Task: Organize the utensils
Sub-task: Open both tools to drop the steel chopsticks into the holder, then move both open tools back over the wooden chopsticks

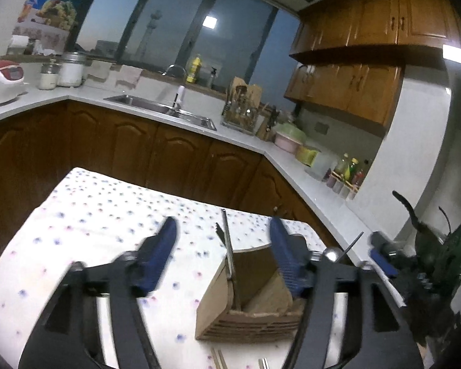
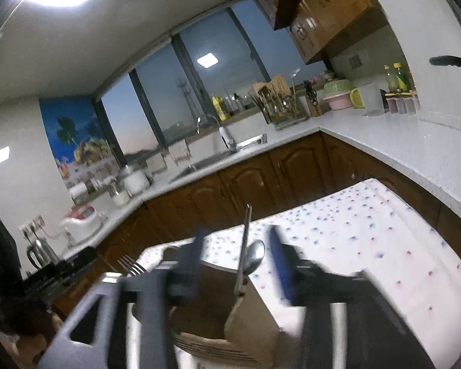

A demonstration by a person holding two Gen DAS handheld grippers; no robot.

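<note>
We are looking along the left tongs [image 1: 224, 255], which are standing wide apart with nothing between the pads; the box [image 1: 249, 301] is sitting low and centre in that view, partly behind the right-hand finger. The right tongs [image 2: 236, 261] are likewise gaping, blurred, and gripping nothing, though a knife [image 2: 244, 246] and a spoon [image 2: 255, 256] are showing in the gap beyond them.

The box is resting on the dotted cloth [image 1: 107, 215] covering the surface. It is looking like thin wood or card with open compartments, so we are judging it light and easy to tip or push. In the left view a dark, slim utensil [image 1: 227, 246] is standing in it, leaning against a divider. In the right view a fork [image 2: 130, 266] is poking up at lower left, tines upward. More pieces, maybe chopsticks [image 1: 218, 358], are lying at the bottom edge of the left view, too cropped to name surely.

We are judging the metal pieces stiff, smooth and slippery, light enough but prone to swivel. We would be pinching each one across the flat of the handle near its middle, not the bowl, tines or blade, and lowering it handle-first, gently, so the box is not sliding on the cloth.
</note>
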